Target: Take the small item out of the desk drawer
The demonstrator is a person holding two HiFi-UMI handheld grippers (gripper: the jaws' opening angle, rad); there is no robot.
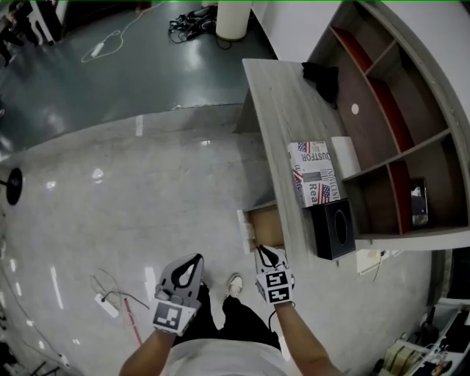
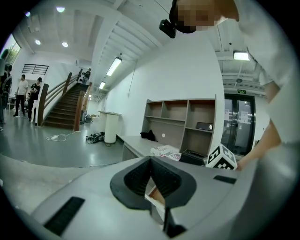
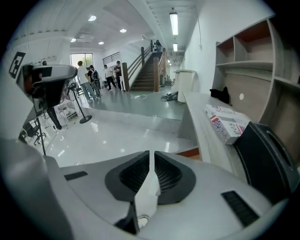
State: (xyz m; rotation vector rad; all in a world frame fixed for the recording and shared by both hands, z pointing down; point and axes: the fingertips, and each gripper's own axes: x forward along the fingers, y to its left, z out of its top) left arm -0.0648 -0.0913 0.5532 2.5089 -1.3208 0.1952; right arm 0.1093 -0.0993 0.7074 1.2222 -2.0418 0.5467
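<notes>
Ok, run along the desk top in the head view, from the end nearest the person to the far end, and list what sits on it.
Black box → flag-printed box → dark bundle. The white roll lies alongside the flag-printed box, so it is left out of the order.

Indoor hall, evenly bright. Source: ceiling strip lights (image 3: 174, 22) and round downlights (image 2: 60, 9) overhead. Glossy pale floor (image 1: 110, 198) carries small white glare streaks; far floor reads darker grey-green. Shadows soft and faint; shelf compartments (image 1: 382, 194) shaded inside. Head view bows straight edges at right. Both gripper views: heavy fisheye curvature, black vignetted corners. Left claw (image 2: 151, 160) and right claw (image 3: 151, 154), near the lens, slightly soft; far hall sharp. Mosaic patch at top of left gripper view.
</notes>
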